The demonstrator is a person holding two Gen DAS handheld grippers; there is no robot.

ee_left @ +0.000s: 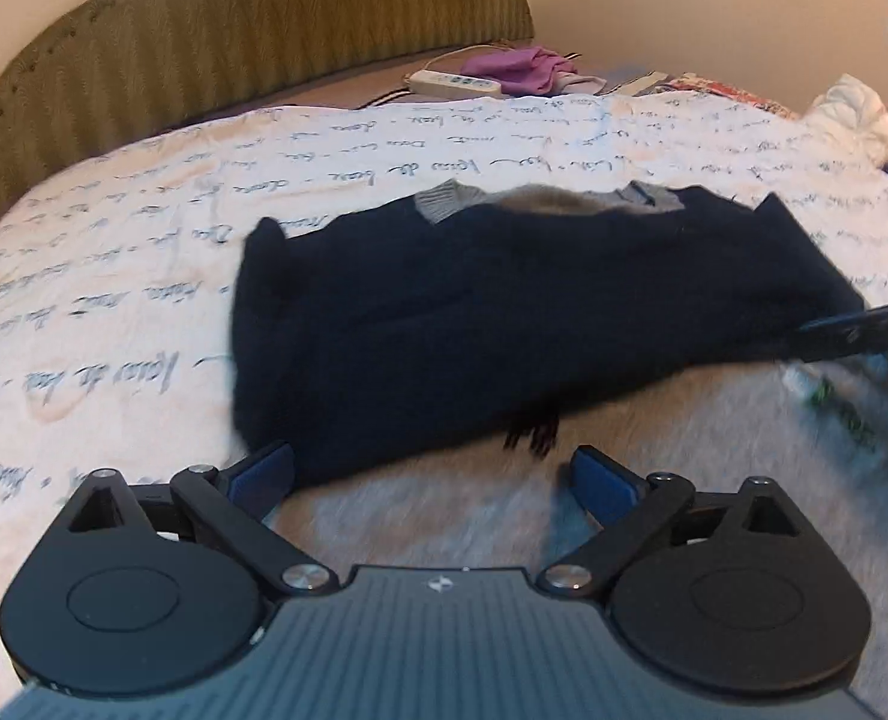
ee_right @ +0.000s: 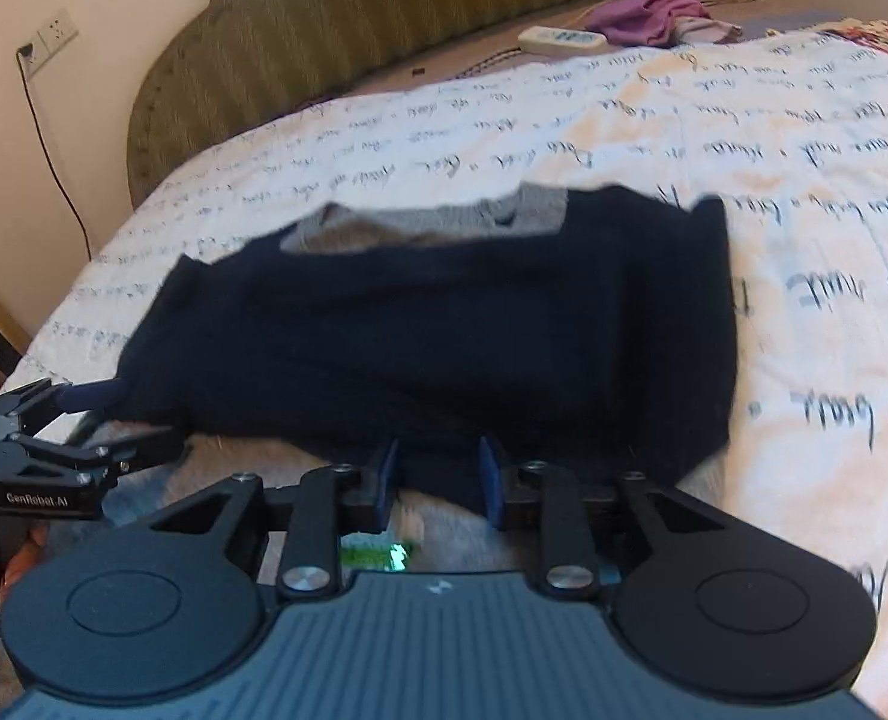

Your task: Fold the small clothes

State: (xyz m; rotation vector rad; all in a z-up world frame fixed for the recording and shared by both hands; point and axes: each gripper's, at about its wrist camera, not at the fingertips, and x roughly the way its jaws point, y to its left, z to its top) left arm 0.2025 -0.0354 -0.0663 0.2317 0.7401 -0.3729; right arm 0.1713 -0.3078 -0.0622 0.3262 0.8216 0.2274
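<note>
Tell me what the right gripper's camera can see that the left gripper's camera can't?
Only the right wrist view shows the wall socket with its black cable, and a hand holding the left gripper. Only the left wrist view shows the white bundle at the bed's far edge. Both show the dark sweater, the purple cloth, the white remote and the headboard.

**Count of items on the bed**

One dark navy sweater (ee_left: pixel 504 324) with a grey collar lies on one white bedspread (ee_left: pixel 144 252) printed with handwriting. Two handheld grippers are near it: the left gripper (ee_left: pixel 432 474) and the right gripper (ee_right: pixel 438 474). At the far side sit one white power strip (ee_left: pixel 453 84), one purple garment (ee_left: pixel 519 69) and one olive padded headboard (ee_left: pixel 234 30). One wall socket (ee_right: pixel 51 39) is at far left.
</note>
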